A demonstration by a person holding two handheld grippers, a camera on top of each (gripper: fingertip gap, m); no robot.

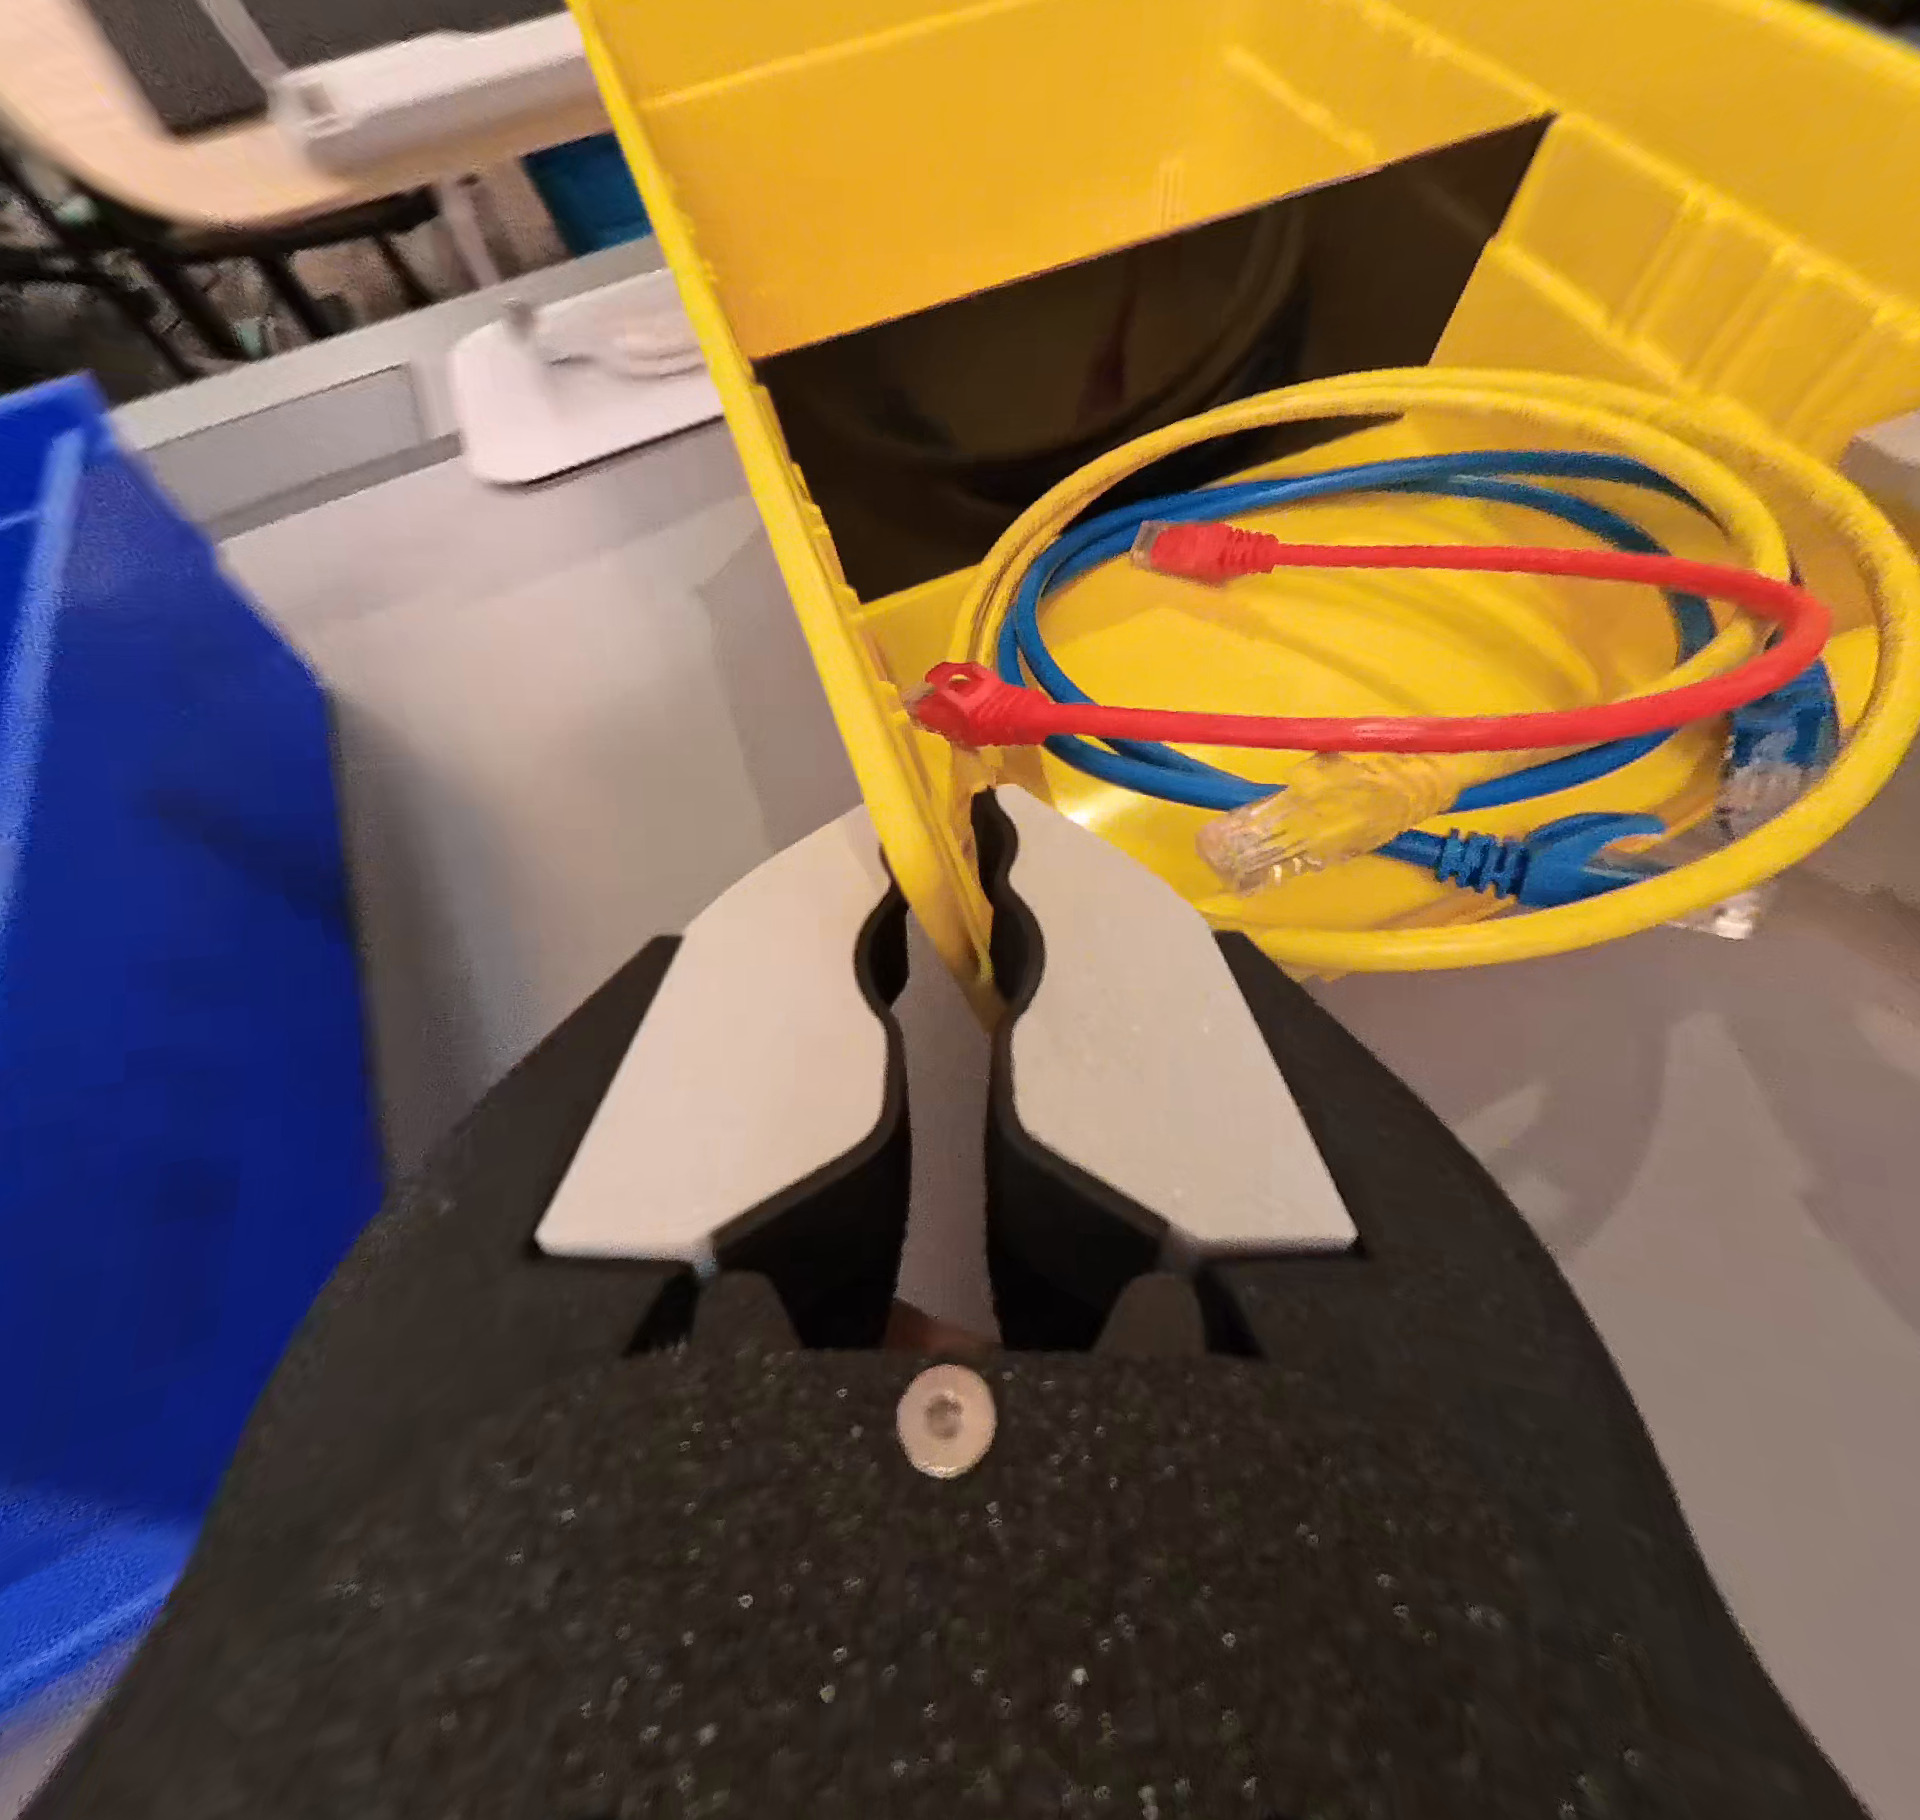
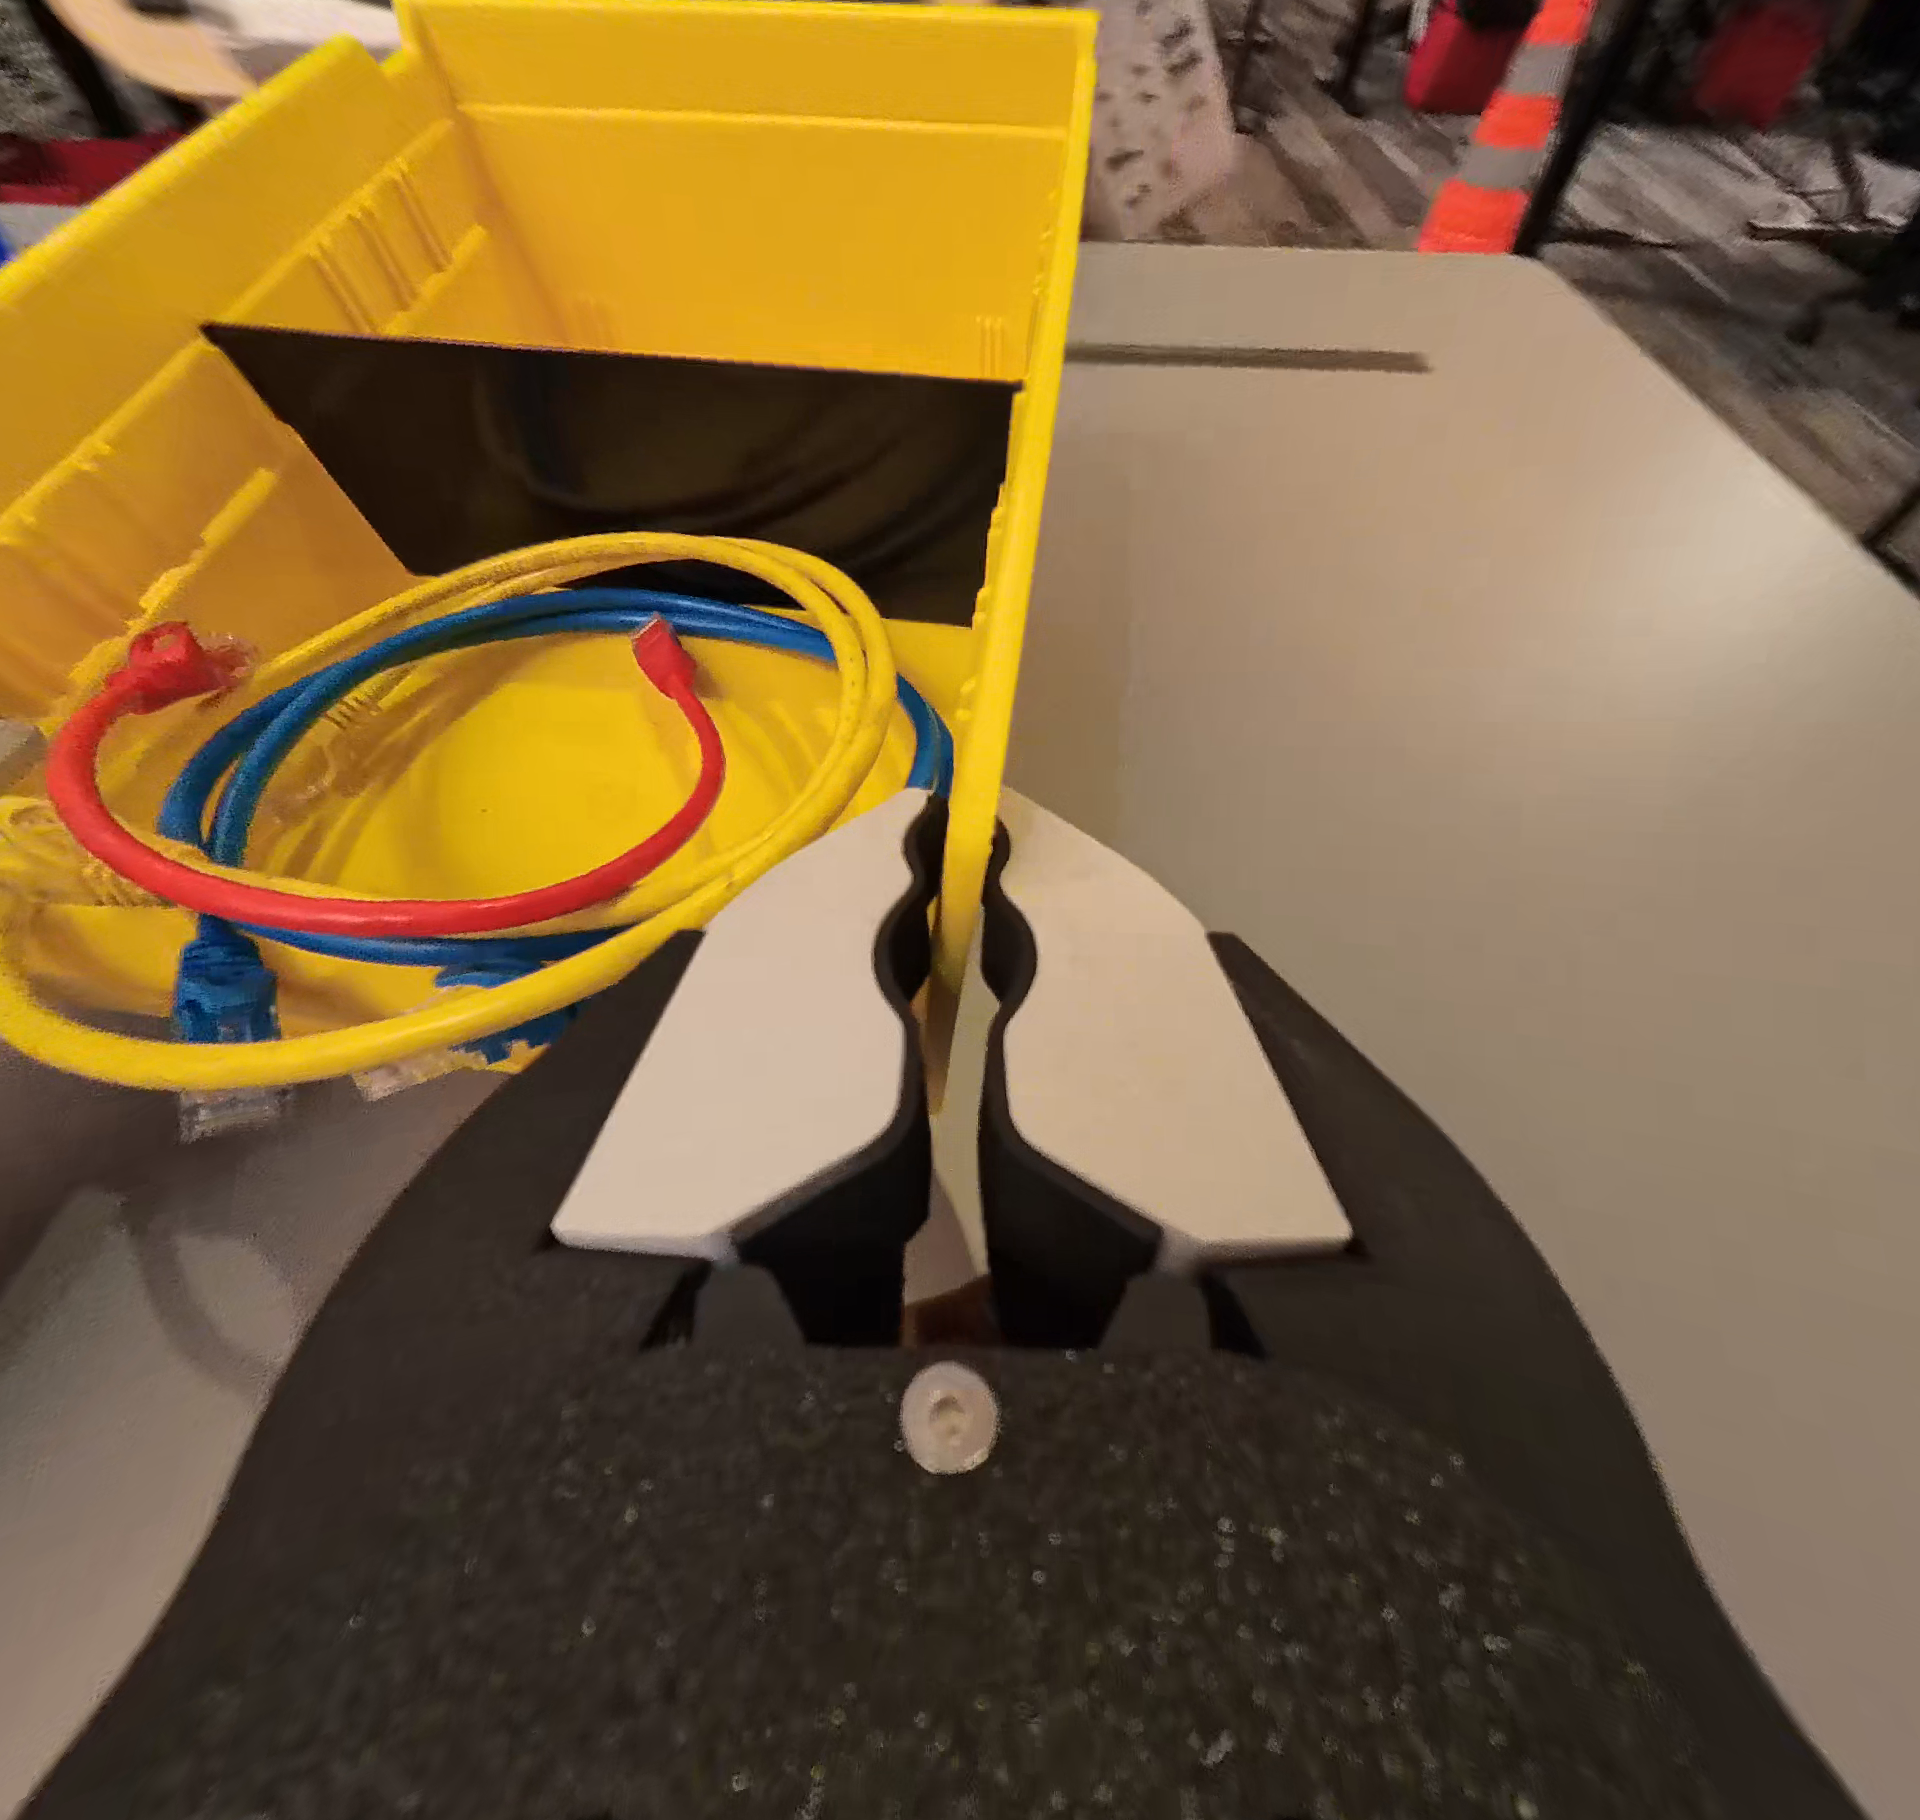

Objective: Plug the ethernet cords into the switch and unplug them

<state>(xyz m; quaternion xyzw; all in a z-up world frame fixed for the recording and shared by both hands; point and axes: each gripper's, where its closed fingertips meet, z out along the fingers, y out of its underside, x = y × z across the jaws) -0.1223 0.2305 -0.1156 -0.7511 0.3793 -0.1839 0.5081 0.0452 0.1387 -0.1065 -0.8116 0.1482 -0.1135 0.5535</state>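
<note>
Gripping the yellow bin (image 1: 935,243) by opposite side walls, left gripper (image 1: 948,835) and right gripper (image 2: 961,851) are both clamped; likely positioning it, then grasping 1 of 3 cords (image 1: 1434,726) inside.

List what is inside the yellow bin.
In the yellow bin lie three coiled cords: a yellow cord, a blue cord and a short red cord on top. A black divider stands behind them; whatever lies beyond it is hidden.

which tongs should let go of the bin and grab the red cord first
Left, probably. Both tongs grip the yellow bin walls, but the red cord has a plug resting at the wall just beyond the left tongs; the right tongs sit farther from either plug.
</note>
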